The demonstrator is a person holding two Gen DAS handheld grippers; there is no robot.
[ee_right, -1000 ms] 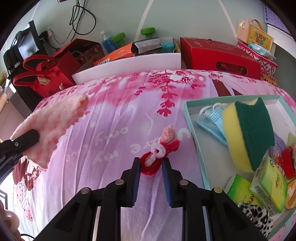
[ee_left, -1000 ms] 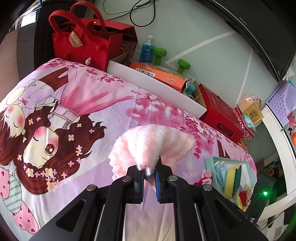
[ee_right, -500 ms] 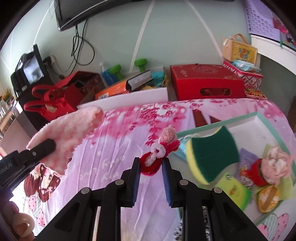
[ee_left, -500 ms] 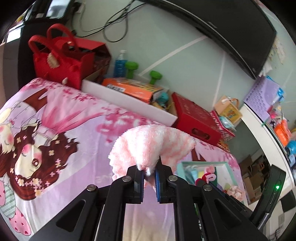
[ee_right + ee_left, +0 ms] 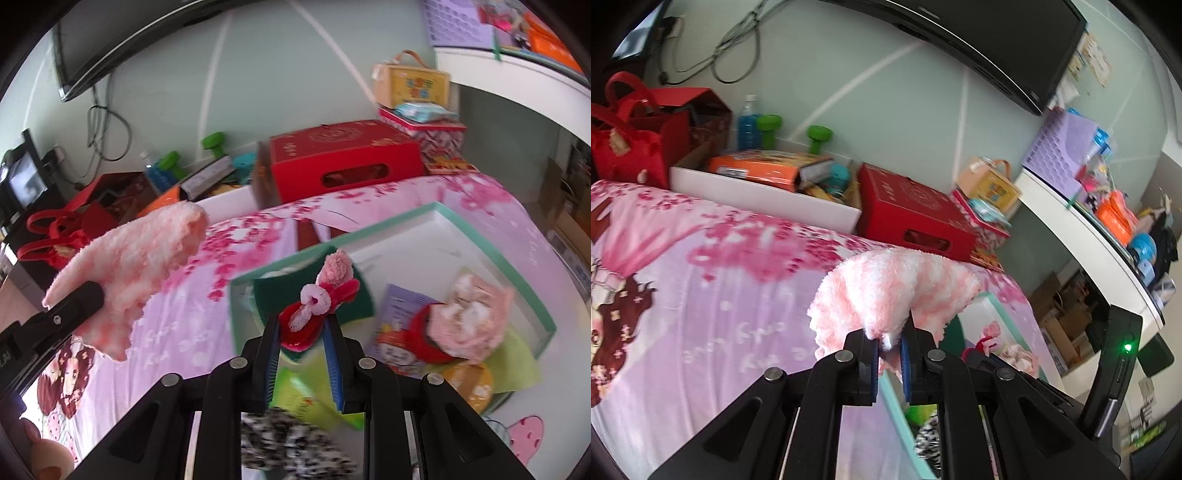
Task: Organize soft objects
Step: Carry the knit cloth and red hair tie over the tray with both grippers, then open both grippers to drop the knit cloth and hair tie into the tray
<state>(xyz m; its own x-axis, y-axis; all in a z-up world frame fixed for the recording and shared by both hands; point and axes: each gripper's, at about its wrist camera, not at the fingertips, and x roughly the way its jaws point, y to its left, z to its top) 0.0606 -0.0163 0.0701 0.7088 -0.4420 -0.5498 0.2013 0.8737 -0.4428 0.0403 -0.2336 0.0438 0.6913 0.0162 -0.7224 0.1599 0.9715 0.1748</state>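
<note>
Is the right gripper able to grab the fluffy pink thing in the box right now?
Probably not yet: the right gripper is shut on a red and pink hair tie. The fluffy pink thing itself lies uncovered in the teal box.

A home bedroom: a bed (image 5: pixel 701 295) under a pink cartoon-girl sheet, a wall-mounted TV (image 5: pixel 979 40), 2 green dumbbells (image 5: pixel 818 134), a red gift box (image 5: pixel 916 218) and a cluttered white shelf (image 5: pixel 1082 229).

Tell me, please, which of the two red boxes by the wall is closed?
The flat red box with the oval slot in its front, right of the white tray, is closed. The other red box, behind the red bag, stands with its flap up.
</note>
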